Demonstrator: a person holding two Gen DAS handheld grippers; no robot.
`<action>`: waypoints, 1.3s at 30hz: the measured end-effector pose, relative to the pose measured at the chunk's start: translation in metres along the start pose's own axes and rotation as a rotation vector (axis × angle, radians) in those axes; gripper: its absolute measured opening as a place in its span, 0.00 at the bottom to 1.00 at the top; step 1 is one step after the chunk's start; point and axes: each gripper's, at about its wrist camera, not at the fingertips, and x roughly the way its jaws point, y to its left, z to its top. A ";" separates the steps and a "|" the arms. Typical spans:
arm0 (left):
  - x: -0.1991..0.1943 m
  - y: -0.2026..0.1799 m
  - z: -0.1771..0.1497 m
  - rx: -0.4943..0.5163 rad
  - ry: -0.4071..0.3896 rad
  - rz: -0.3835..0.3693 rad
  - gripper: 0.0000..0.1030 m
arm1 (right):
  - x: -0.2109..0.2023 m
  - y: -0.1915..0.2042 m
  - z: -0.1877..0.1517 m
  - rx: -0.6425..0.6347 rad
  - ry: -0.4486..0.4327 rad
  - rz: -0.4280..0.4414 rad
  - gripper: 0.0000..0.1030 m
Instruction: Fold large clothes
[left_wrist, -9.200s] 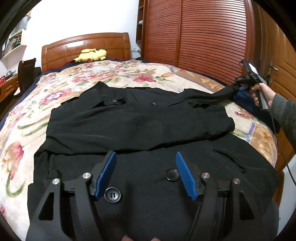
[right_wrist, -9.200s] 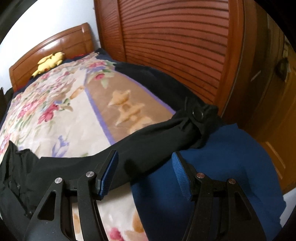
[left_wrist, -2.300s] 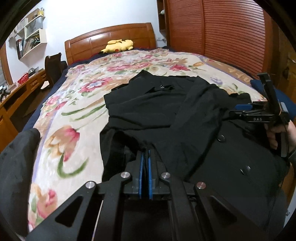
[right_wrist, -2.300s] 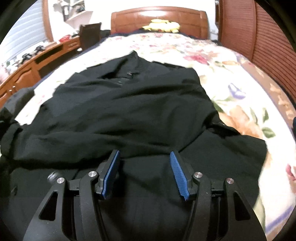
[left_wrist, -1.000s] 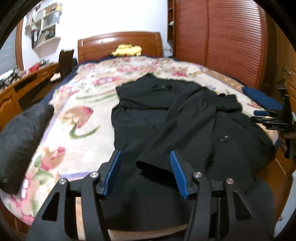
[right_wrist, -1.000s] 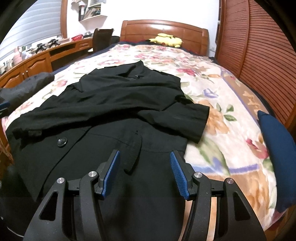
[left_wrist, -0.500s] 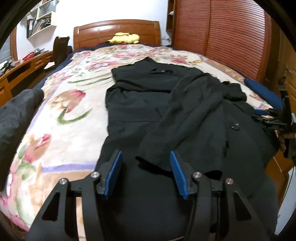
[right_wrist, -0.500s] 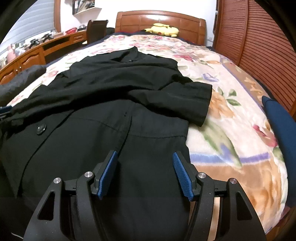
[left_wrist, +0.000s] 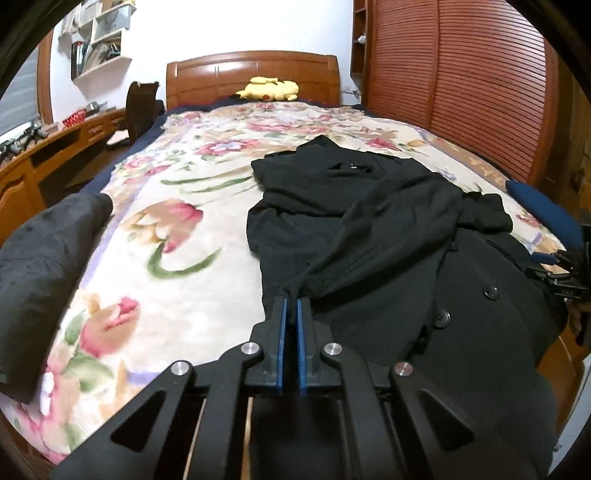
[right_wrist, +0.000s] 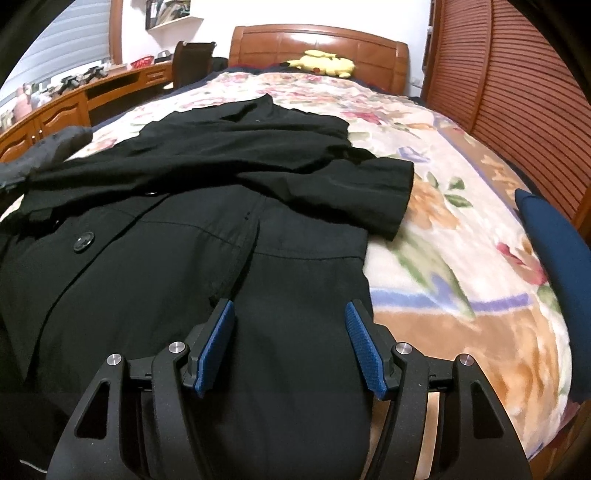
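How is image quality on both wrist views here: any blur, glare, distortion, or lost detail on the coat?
Left wrist: strong fisheye bending, black corners, glare on the headboard, near blanket slightly smeared. Right wrist: same bending, motion smear on the blanket's right side, sharper at the coat. In both views the black coat shows few folds.

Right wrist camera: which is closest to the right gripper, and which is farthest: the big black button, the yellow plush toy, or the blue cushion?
From the right gripper:
1. Black button, on the black coat, to the left.
2. Blue cushion, at the bed's right edge.
3. Yellow plush toy, far off by the headboard.
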 end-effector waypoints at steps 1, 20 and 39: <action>-0.001 0.002 -0.001 -0.002 0.007 0.000 0.05 | -0.001 -0.001 0.001 0.001 -0.002 0.000 0.62; -0.019 0.015 -0.060 -0.008 0.061 0.021 0.48 | -0.035 -0.024 -0.024 0.032 0.001 -0.044 0.62; -0.025 0.005 -0.082 -0.017 0.054 -0.025 0.28 | -0.042 -0.015 -0.049 0.056 0.063 0.080 0.63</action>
